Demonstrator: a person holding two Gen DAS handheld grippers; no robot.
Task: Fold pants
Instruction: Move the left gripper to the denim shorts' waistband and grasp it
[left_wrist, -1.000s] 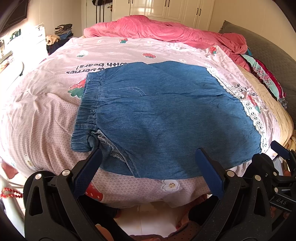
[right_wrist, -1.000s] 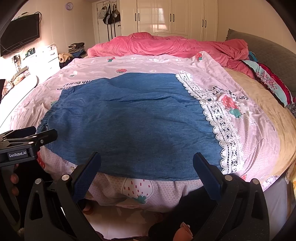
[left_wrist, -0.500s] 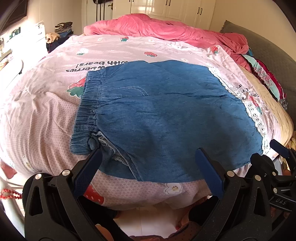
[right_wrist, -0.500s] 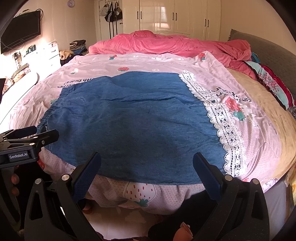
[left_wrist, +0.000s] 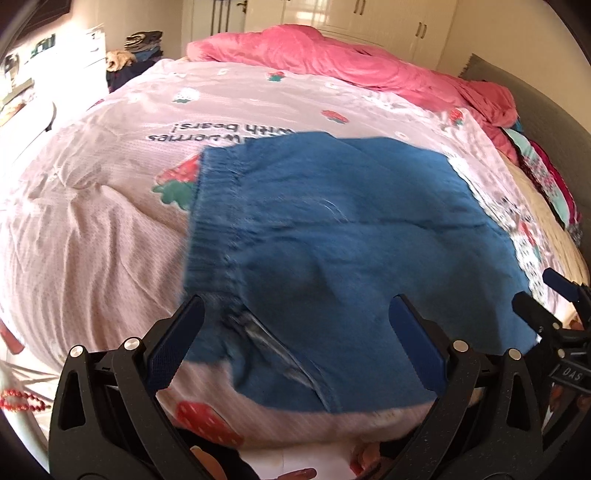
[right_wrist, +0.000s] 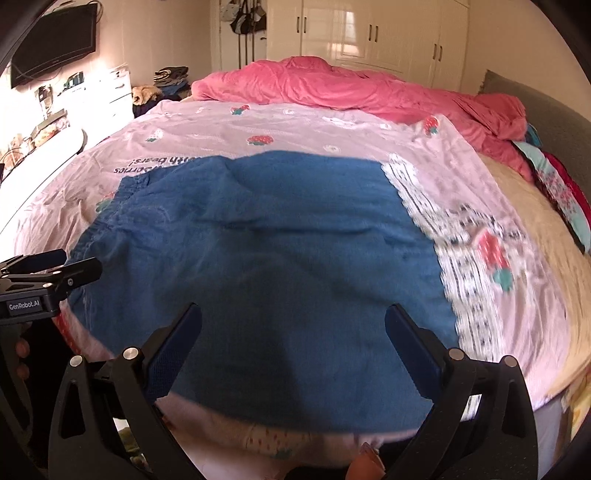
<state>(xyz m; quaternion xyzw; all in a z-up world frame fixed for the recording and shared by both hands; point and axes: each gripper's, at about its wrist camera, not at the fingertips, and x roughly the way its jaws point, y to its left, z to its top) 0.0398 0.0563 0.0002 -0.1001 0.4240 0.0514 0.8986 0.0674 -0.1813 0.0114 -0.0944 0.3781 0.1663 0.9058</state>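
Blue denim pants lie flat on the pink strawberry-print quilt, elastic waistband to the left, legs running right. In the right wrist view the pants fill the middle. My left gripper hovers open over the near waist corner and crotch seam, holding nothing. Open too, my right gripper sits over the near hem edge of the leg. Each gripper shows at the edge of the other's view: the right gripper and the left gripper.
A crumpled pink blanket lies at the far side of the bed. A grey headboard and folded patterned cloths are at the right. White drawers and a wall TV stand left; wardrobes behind.
Both grippers have moved forward and down toward the near edge of the pants; the pants now look larger. Both stay open. The pants have not moved.
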